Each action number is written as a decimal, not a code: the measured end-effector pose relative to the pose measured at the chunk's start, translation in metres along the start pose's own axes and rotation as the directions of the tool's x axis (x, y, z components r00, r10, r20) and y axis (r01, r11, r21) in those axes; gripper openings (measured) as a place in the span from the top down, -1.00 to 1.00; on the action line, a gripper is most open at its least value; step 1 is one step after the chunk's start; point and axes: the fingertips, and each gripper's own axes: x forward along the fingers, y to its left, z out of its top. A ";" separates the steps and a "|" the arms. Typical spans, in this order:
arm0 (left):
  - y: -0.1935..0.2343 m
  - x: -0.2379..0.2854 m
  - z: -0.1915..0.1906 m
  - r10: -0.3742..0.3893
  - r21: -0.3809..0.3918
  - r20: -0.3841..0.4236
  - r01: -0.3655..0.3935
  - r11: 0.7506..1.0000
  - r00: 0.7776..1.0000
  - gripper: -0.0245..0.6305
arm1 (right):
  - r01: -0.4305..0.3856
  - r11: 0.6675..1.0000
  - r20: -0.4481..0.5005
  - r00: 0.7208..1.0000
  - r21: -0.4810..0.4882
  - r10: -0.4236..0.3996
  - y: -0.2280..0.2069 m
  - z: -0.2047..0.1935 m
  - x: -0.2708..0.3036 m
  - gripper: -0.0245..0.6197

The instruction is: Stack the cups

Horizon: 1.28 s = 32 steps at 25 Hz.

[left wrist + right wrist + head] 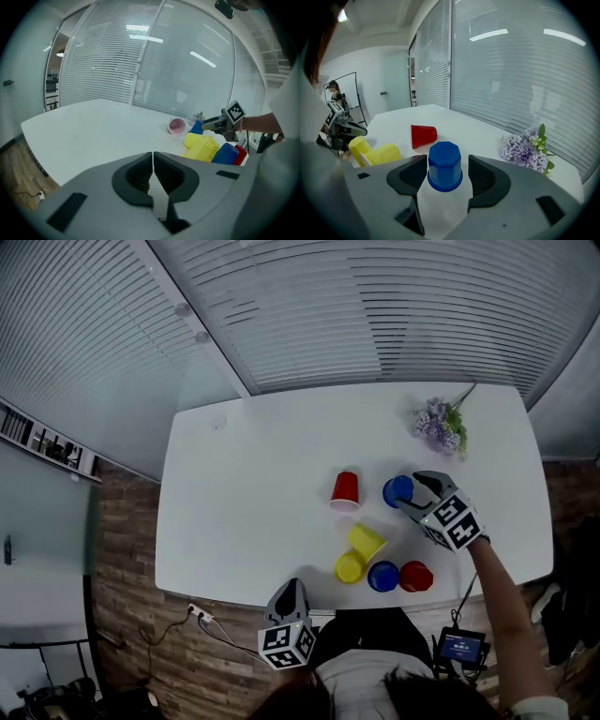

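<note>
An upside-down blue cup (445,166) stands on the white table (244,493) between the jaws of my right gripper (445,174). The jaws are open, with a small gap on each side of the cup. In the head view this cup (397,490) is right of a red cup (345,490) lying on its side. Two yellow cups (366,542) lie near the front edge, beside another blue cup (382,576) and another red cup (415,576). My left gripper (291,594) hovers over the table's front edge, shut with nothing in it (153,174).
A bunch of purple flowers (441,426) lies at the table's back right, close to the right gripper. Window blinds run behind the table. Wooden floor with a cable and power strip (195,615) lies off the front left edge.
</note>
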 end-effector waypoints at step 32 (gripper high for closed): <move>-0.021 0.000 0.033 -0.185 0.047 0.022 0.184 0.982 0.983 0.85 | 0.187 0.978 0.190 0.961 0.090 -0.201 0.044 0.053 -0.121 0.18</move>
